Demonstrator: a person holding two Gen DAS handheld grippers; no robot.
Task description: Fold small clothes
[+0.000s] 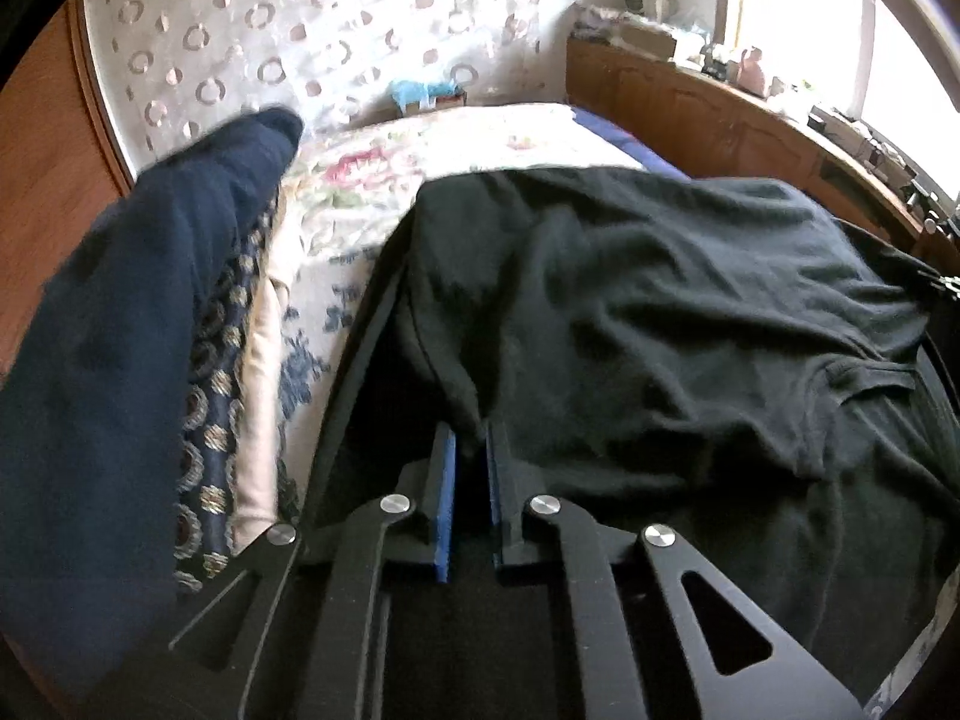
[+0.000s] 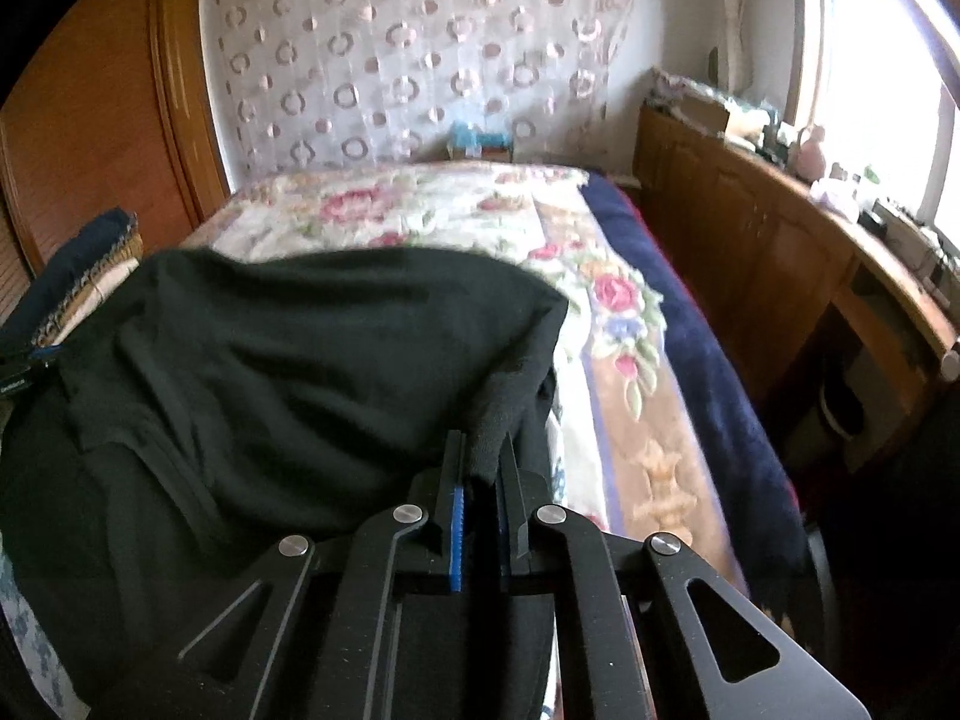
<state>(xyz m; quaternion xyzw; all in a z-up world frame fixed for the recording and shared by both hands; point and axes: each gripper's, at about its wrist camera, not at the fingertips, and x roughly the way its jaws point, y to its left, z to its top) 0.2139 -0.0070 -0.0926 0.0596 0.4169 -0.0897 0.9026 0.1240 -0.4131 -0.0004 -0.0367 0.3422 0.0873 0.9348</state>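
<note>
Filling most of both wrist views, a bed [image 2: 606, 360] with a floral quilt [image 2: 384, 210] runs from near to far, with a dark blue blanket [image 2: 690, 324] showing along its right edge. Behind the far end hangs a sheer curtain [image 2: 420, 60] printed with rings and dots; a wooden wardrobe [image 2: 96, 138] stands at far left and a low wooden cabinet [image 2: 768, 252] lines the right wall under a bright window [image 2: 888, 60], its top crowded with small items too blurred to identify. The black garment [image 1: 630, 300], apparently a T-shirt, lies rumpled across the near part of the bed, its near edge raised off the quilt at two points. At left of it sits a stack of folded clothes [image 1: 120, 330]: dark navy piece on top, a navy patterned fabric and a cream layer under it. A small blue object [image 2: 474, 138] sits at the far end of the bed by the curtain; cannot tell what it is. Left gripper [image 1: 471, 438]: jaws narrow, blue-padded fingers [image 1: 445, 498] pinching a fold of the garment's near left edge. Right gripper [image 2: 483, 462]: jaws narrow, clamped on a bunched fold at the garment's near right edge, the cloth draping down between the pads [image 2: 457, 528].
</note>
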